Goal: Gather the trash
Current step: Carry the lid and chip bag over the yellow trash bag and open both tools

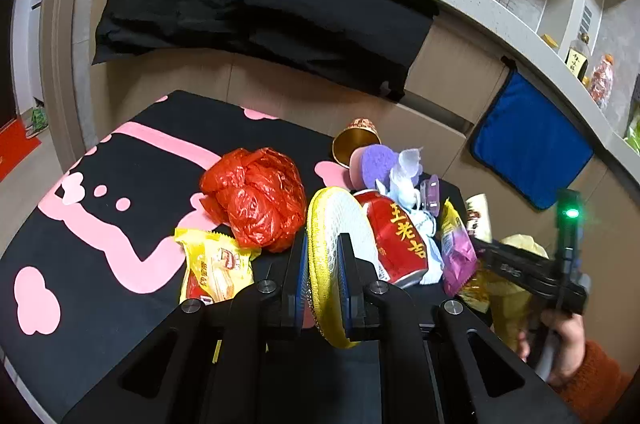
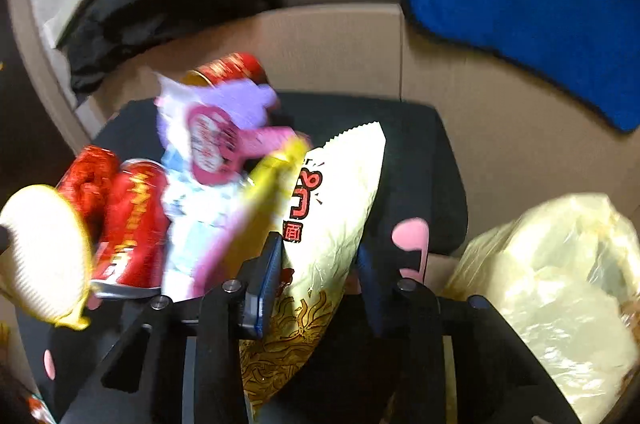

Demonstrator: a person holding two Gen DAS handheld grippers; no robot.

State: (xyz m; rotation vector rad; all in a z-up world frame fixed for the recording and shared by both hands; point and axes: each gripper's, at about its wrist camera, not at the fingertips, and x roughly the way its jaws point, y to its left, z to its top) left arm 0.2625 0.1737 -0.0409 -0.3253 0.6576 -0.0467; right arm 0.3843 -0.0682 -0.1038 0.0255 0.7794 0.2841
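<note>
My left gripper (image 1: 324, 264) pinched a yellow and white net sleeve (image 1: 336, 224), low in the middle of the left wrist frame. Going left to right there, I saw a yellow snack wrapper (image 1: 216, 264) at lower left, a red plastic bag (image 1: 256, 196) above it, then a red can (image 1: 396, 240) just right of the sleeve, all on the black and pink desk (image 1: 120, 164). In the blurry right wrist frame, my right gripper (image 2: 316, 264) had a pale noodle packet (image 2: 332, 208) between its fingers, but I could not tell if they pressed it.
</note>
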